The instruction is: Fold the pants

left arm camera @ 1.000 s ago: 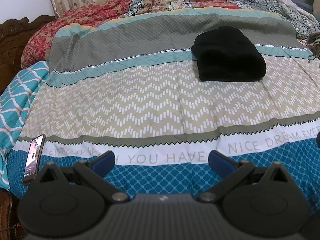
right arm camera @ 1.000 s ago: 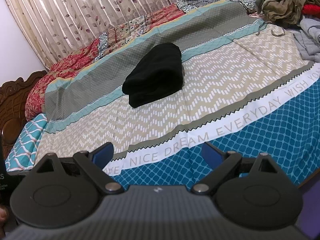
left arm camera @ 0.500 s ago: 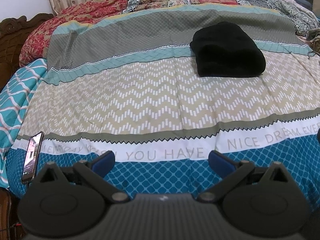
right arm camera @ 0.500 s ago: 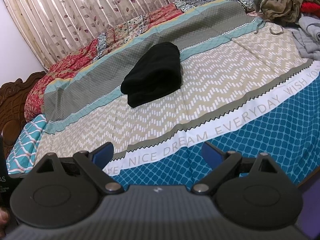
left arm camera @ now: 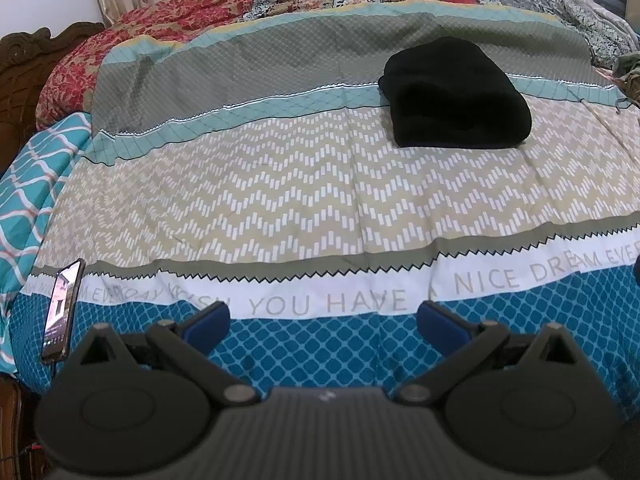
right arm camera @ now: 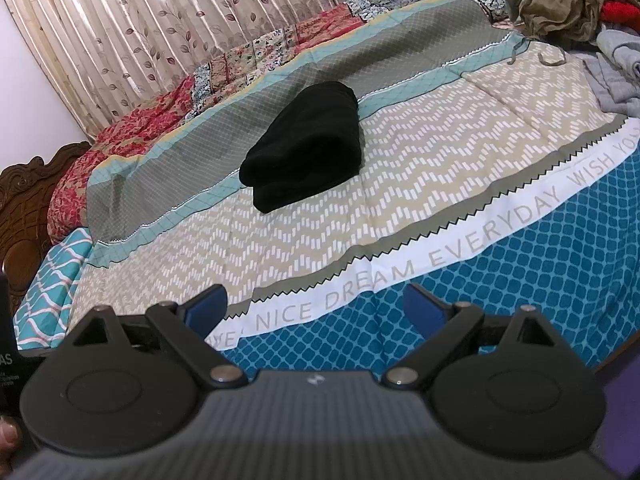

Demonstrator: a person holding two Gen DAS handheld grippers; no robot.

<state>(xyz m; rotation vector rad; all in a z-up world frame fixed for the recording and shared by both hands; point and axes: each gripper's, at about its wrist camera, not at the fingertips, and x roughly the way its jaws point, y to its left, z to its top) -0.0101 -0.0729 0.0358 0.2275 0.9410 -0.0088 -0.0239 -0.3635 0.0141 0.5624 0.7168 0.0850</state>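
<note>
The black pants (left arm camera: 454, 96) sit as a folded bundle up at one o'clock on the bed (left arm camera: 280, 184), looking finished. Both the left gripper (left arm camera: 322, 318) and right gripper (right arm camera: 316, 306) hover wide and empty at the near edge, well apart from them. Phone (left arm camera: 62, 308) at nine. Next call: probably nothing but a tidy-up.

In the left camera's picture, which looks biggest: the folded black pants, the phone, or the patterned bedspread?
1. Patterned bedspread, which fills most of the view.
2. Folded black pants.
3. Phone, a thin sliver at the bed's left edge. It lies nearer the camera, yet looks smallest.
</note>
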